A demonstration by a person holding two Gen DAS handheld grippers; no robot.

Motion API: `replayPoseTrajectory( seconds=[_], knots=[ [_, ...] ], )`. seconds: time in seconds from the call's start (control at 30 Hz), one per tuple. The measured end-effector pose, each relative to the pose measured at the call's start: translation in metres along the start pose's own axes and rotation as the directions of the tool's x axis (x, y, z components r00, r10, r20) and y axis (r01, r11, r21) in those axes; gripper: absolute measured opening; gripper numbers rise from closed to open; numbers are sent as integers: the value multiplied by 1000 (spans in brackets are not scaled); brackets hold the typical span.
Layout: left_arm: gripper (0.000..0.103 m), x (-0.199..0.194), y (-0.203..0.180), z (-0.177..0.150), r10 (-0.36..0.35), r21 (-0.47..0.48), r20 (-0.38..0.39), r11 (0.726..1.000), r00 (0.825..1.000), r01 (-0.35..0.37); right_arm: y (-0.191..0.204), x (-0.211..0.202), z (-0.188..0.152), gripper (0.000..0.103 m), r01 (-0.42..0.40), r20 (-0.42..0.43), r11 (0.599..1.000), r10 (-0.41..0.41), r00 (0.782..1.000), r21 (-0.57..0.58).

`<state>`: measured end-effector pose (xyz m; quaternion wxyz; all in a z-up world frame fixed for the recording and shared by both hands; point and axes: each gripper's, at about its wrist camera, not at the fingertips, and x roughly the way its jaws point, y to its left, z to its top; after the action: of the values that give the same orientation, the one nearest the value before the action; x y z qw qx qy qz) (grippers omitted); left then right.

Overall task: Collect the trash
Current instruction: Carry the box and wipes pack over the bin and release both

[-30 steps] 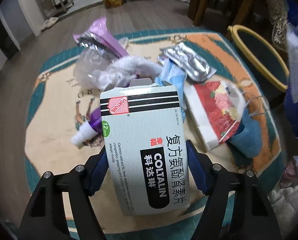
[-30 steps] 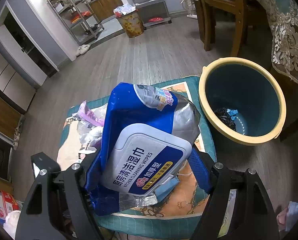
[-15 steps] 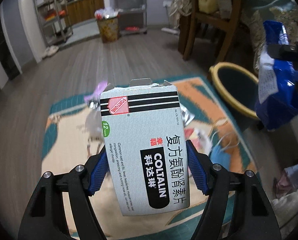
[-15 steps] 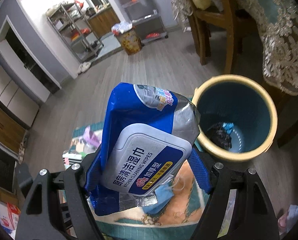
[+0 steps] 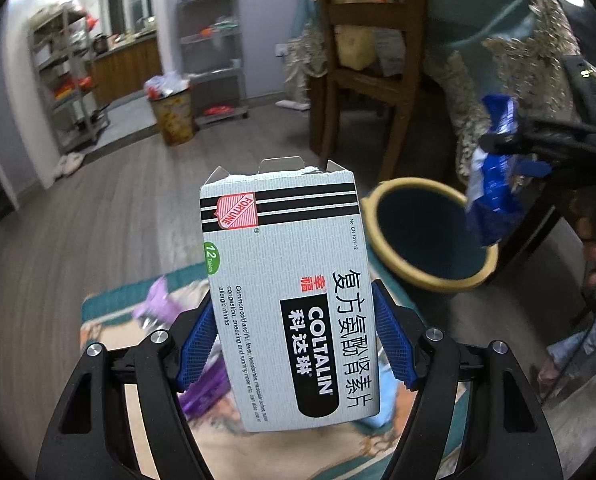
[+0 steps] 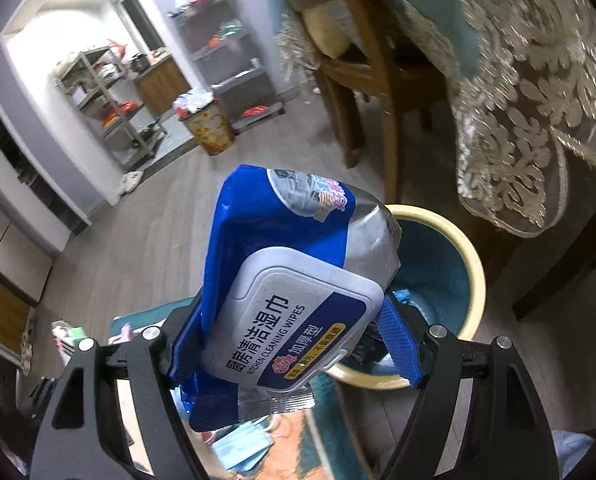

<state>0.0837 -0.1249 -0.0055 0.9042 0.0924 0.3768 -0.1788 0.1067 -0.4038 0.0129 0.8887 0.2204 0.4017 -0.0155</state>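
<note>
Grey-white cardboard fills the middle of the left wrist view: the box (image 5: 285, 300) stands lengthwise between the fingers, its long axis running straight out along them, its torn-open flap end pointing away from the camera and slightly up, its printed face toward the lens. The left gripper (image 5: 291, 344) pinches it by the two long side edges near the lower half, one blue pad (image 5: 197, 344) against each side, so most of the box sticks out beyond the fingertips. Past its right edge sits the bin (image 5: 428, 236), teal inside with a yellow rim, on the floor beside the rug (image 5: 105, 308); purple and pale blue litter on the rug is blurred. At far right, the blue pack (image 5: 494, 196) hangs just above the bin's rim, held by the other tool. In the right wrist view the pack (image 6: 293, 280) of kitchen wipes also lies lengthwise along the fingers, its crumpled silver-and-blue top pointing away and up, its grey lid facing the camera. The right gripper (image 6: 293, 344) clamps it across its lower part, blue pads pressed to its left and right sides, the foil bottom edge drooping below them. The bin (image 6: 454, 292) shows just behind and right of the pack, with dark scraps at its bottom.
</note>
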Motion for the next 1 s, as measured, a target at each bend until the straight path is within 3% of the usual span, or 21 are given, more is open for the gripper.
replayPoseTrajectory(
  seconds=[0.37,0.7,1.0],
  knots=[
    [73,43,-52,51,-135,44,-39,990,990,137,-59,29,22,75,102,7,993,-102,995,53],
    [73,94,-99,63,-158,143,-98,975,983,170,-95,57,24,76,170,-27,982,-169,985,78],
    [74,142,-126,71,-214,154,-127,960,969,232,-118,71,16,76,181,-66,966,-171,983,184]
  ],
)
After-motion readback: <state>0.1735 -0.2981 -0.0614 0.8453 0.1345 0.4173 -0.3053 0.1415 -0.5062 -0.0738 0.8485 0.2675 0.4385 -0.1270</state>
